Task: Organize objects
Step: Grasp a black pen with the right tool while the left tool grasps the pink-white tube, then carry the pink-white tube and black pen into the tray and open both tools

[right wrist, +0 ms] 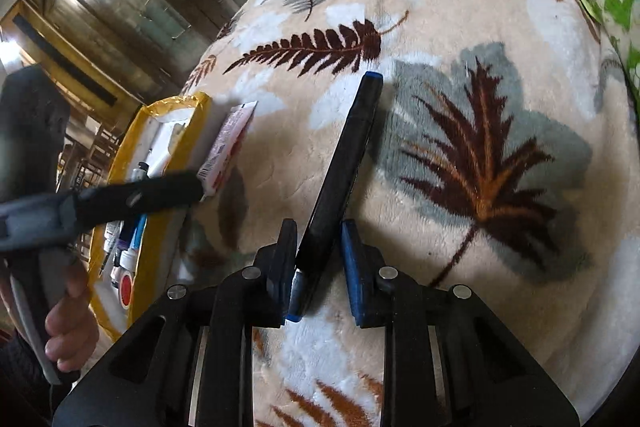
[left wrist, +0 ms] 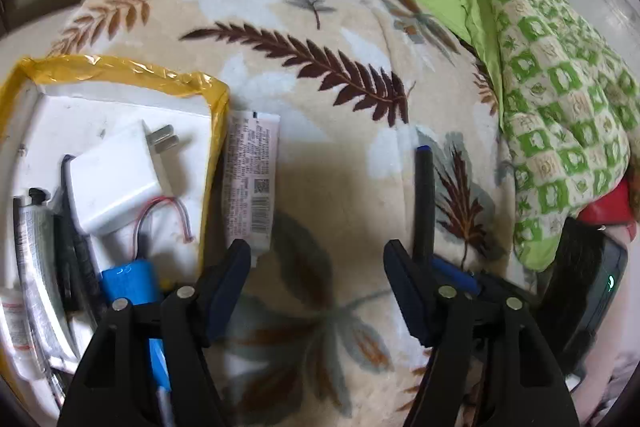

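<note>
Right gripper (right wrist: 318, 267): fingers narrow around the black marker (right wrist: 344, 155), left pad touching, right pad a sliver off; marker lies on the bed blanket (right wrist: 460, 27), pointing to 12 o'clock. Left gripper (left wrist: 318, 267): fingers wide, empty, pink tube (left wrist: 250, 183) at 10 o'clock beside the yellow-rimmed tray (left wrist: 120, 67). Advice: seat both pads squarely on the barrel before lifting.

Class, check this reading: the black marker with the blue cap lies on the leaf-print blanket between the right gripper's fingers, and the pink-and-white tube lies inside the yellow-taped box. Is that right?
Not quite. The pink-and-white tube lies on the blanket just outside the yellow-taped box, against its edge, as the left wrist view shows. The black marker does lie between the fingers of the right gripper.
</note>
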A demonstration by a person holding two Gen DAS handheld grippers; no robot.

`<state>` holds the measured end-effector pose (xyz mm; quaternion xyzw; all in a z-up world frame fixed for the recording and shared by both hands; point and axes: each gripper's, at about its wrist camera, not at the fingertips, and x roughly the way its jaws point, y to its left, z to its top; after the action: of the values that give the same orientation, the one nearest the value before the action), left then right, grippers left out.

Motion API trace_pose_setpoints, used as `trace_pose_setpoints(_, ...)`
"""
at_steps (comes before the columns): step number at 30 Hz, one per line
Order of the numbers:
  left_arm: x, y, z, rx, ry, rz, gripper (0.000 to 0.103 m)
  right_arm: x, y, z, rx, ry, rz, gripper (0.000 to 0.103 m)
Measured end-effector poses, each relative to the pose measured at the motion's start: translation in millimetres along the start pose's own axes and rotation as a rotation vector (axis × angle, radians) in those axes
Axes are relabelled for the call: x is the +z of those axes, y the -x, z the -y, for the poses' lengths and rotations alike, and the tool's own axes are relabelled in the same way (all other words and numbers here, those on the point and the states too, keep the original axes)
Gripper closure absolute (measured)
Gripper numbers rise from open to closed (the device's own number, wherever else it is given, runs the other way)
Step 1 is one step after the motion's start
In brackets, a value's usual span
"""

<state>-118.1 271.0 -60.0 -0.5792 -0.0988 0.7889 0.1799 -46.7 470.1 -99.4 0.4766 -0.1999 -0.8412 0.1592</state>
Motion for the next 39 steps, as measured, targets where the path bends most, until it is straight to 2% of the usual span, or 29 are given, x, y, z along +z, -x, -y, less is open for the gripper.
trace_pose_setpoints(4,16,-7,0,0.015,0.002,-0.020,0.035,2,0,-1,-0.001,-0.005,-0.001,0.081)
trace_pose_setpoints(7,27,-15,4,0.055,0.012,-0.049,0.037,0,2,2,0.006,-0.019,0.004,0.081)
trace_pose_setpoints(10,26,-5,7,0.040,0.005,-0.012,0.037,-1,3,1,0.006,-0.018,0.005,0.081)
trace_pose_setpoints(11,27,-2,6,0.066,0.005,0.004,0.037,-2,4,1,0.006,-0.019,0.005,0.081)
trace_pose_setpoints(12,29,-2,5,0.061,0.009,0.002,0.037,-1,4,1,0.012,-0.026,0.005,0.081)
trace_pose_setpoints(13,31,-5,3,0.054,0.017,-0.011,0.037,-2,4,1,0.015,-0.030,0.004,0.081)
trace_pose_setpoints(15,36,-17,6,0.097,0.025,-0.044,0.038,-2,4,1,0.012,-0.031,0.007,0.081)
trace_pose_setpoints(16,38,-23,7,0.121,0.026,-0.057,0.040,-3,4,0,0.009,-0.031,0.008,0.081)
trace_pose_setpoints(17,41,-31,10,0.164,0.024,-0.076,0.047,-3,4,0,0.005,-0.027,0.009,0.081)
trace_pose_setpoints(18,44,-37,15,0.218,0.010,-0.084,0.060,-3,4,0,0.002,-0.024,0.010,0.081)
trace_pose_setpoints(20,49,-47,19,0.263,-0.027,-0.104,0.076,-4,5,1,0.005,-0.025,0.008,0.081)
trace_pose_setpoints(25,35,-39,20,0.229,-0.087,-0.096,0.076,-4,8,6,0.015,-0.024,0.002,0.081)
trace_pose_setpoints(28,-4,-22,18,0.136,-0.122,-0.109,0.076,-5,9,6,0.015,-0.009,0.002,0.081)
trace_pose_setpoints(30,-42,-12,19,0.092,-0.161,-0.134,0.076,-5,9,3,0.004,0.028,-0.006,0.081)
trace_pose_setpoints(32,-74,-6,19,0.069,-0.195,-0.159,0.076,-4,9,3,-0.001,0.039,-0.014,0.081)
trace_pose_setpoints(34,-100,2,19,0.037,-0.218,-0.146,0.076,-3,8,4,-0.002,0.032,-0.023,0.081)
trace_pose_setpoints(39,-101,8,4,-0.033,-0.126,-0.113,0.073,5,6,4,-0.019,-0.029,-0.048,0.081)
